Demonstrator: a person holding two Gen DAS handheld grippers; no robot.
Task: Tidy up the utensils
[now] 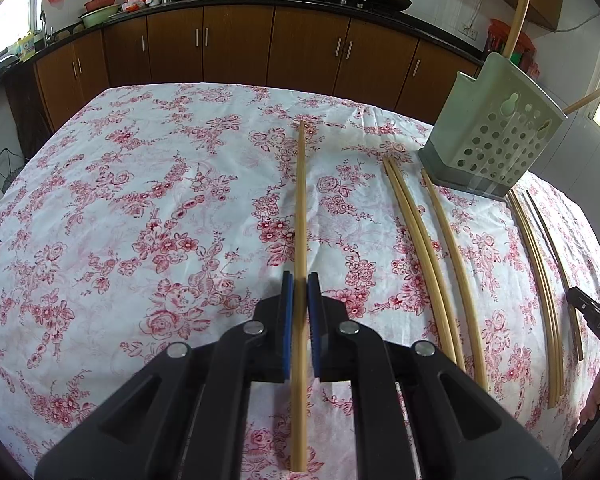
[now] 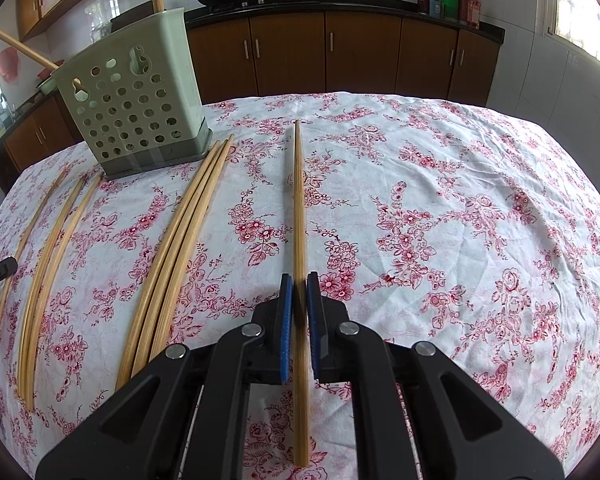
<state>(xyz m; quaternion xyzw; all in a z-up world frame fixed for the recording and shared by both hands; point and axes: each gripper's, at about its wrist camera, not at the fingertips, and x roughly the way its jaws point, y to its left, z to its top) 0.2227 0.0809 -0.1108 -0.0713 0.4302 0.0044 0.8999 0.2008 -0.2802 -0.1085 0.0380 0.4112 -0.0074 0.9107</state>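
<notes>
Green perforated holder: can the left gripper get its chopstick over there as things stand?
Probably yes. The left gripper straddles a chopstick lying on the floral tablecloth; the green perforated holder stands ahead to its right, top open, with only flat chopsticks in between.

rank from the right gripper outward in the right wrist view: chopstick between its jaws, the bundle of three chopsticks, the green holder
1. Single chopstick, lying between the jaws of the right gripper.
2. Bundle of three chopsticks, just to its left on the cloth.
3. Green holder, far left, standing at the back.
</notes>
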